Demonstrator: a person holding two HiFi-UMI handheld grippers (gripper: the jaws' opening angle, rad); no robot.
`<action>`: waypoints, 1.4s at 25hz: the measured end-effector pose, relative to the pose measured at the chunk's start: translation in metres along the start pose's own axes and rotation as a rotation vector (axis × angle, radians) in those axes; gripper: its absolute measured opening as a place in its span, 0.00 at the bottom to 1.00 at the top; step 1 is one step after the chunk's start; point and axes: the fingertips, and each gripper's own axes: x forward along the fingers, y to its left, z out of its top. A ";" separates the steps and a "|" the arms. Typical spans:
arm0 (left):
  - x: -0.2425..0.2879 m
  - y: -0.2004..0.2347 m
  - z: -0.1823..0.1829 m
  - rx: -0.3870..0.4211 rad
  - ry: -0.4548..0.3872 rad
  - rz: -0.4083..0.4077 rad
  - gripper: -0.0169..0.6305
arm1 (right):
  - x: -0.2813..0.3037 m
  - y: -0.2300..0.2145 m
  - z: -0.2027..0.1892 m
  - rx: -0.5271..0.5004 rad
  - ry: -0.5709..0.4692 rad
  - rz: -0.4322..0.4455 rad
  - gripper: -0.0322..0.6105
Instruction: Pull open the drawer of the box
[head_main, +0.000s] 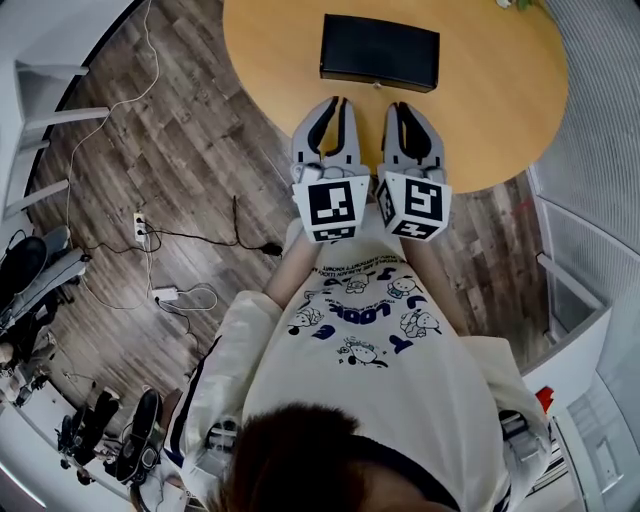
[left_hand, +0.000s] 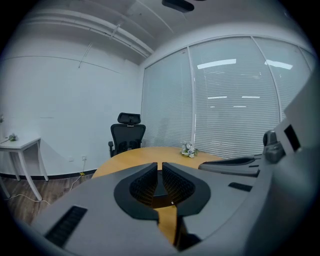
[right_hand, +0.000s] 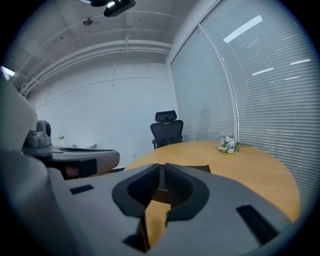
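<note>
Looking ahead of both tools, I see the black box (head_main: 380, 52) near; left gripper (head_main: 336, 101) and right gripper (head_main: 399, 105) have jaws pressed together, empty

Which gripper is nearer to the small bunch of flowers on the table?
Right. The flowers sit toward the far right of the table. The right gripper is over the table's near side, on the flowers' side. The left gripper is beside it, farther from them.
</note>
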 end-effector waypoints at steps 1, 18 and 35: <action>0.005 0.001 -0.001 0.000 0.006 0.002 0.09 | 0.005 -0.001 -0.002 0.001 0.008 0.006 0.12; 0.048 0.007 -0.034 -0.006 0.104 0.019 0.09 | 0.051 -0.016 -0.037 0.038 0.126 0.042 0.12; 0.074 0.026 -0.074 -0.016 0.200 -0.025 0.09 | 0.090 -0.025 -0.103 0.118 0.290 -0.055 0.22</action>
